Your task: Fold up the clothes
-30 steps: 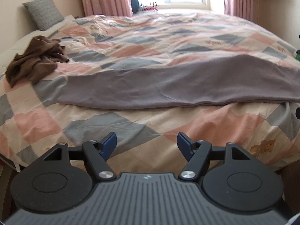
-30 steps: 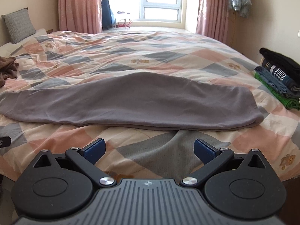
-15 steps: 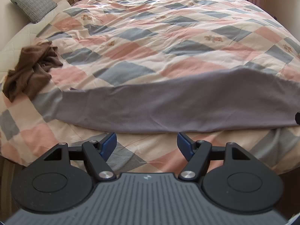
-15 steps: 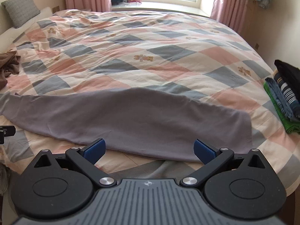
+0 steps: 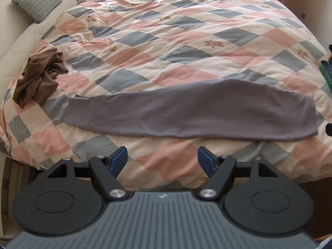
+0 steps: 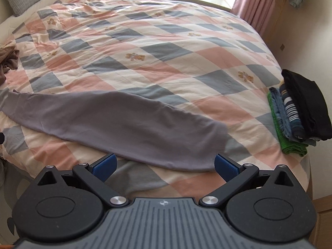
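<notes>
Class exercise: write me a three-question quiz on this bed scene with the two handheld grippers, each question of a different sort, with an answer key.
1. True or false: the left gripper is clamped on the grey garment.
2. Which lies crumpled near the pillow? A) brown garment B) green towel C) striped shirt
3. Fill in: the folded clothes stack sits at the bed's ____ edge, seen from the right gripper.

Key: 1 false; 2 A; 3 right.

The brown garment (image 6: 7,59) is cut by the right view's left edge, the folded stack (image 5: 326,69) by the left view's right edge.
</notes>
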`<state>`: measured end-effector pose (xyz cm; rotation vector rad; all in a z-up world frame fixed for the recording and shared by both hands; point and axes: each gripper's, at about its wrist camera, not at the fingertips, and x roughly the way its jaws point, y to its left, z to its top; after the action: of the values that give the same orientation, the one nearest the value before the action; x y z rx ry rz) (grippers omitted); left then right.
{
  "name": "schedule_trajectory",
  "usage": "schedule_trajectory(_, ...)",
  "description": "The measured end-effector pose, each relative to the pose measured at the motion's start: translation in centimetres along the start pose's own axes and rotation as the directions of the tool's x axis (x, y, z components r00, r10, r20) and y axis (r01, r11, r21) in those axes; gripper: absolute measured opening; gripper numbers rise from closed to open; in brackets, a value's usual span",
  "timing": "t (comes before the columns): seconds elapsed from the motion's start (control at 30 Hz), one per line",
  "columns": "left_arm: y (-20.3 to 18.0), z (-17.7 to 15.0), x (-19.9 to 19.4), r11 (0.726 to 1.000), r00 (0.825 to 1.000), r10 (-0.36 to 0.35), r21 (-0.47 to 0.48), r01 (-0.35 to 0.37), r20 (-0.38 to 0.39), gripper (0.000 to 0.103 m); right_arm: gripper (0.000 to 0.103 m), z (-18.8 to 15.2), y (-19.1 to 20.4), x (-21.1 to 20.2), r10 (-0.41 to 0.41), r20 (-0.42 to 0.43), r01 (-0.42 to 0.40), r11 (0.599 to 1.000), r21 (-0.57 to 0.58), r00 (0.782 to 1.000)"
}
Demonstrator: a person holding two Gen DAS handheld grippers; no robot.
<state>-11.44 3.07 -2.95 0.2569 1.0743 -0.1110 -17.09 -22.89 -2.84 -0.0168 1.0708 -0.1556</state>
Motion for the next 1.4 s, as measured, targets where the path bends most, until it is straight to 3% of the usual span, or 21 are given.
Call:
schedule_trajectory(0.33,-4.6,-1.8,-1.8,1.0,1.0,-0.01,-0.006,0.01,-0.012,0.071,0.103,-2.4,-3.3,-0.9,0.002,-0.029,-0.003,0.999,-0.033,1.0)
schedule_trajectory(0.7,-3.1,-2.5,-1.6,0.998,1.0,0.006,-0.058,-0.007,-0.017,0.071,0.103,-1.5,-1.6,-1.0,0.031,-0.016,-0.032,0.996,-0.088,0.999)
schedule_trajectory(1.03,4.9,-0.5,2.0,0.996,0.999,0.0,-0.09,-0.003,-0.033,0.071,0.103,2.9,6.2,1.9,0.036,-0.032,-0.04,0.993,-0.109,0.999)
schedule_trajectory(1.27,15.5,2.2,6.3,0.992,0.996,-0.079,-0.101,0.074,-0.047,0.072,0.103,7.3,15.0,4.4,0.025,-0.065,-0.028,0.999,-0.047,0.998)
schedule_trajectory(1.4,22.2,3.2,9.4,0.983,0.99,-0.135,-0.135,0.127,-0.051,0.074,0.103,8.8,20.4,6.5,0.059,-0.086,-0.059,0.998,0.0,0.995)
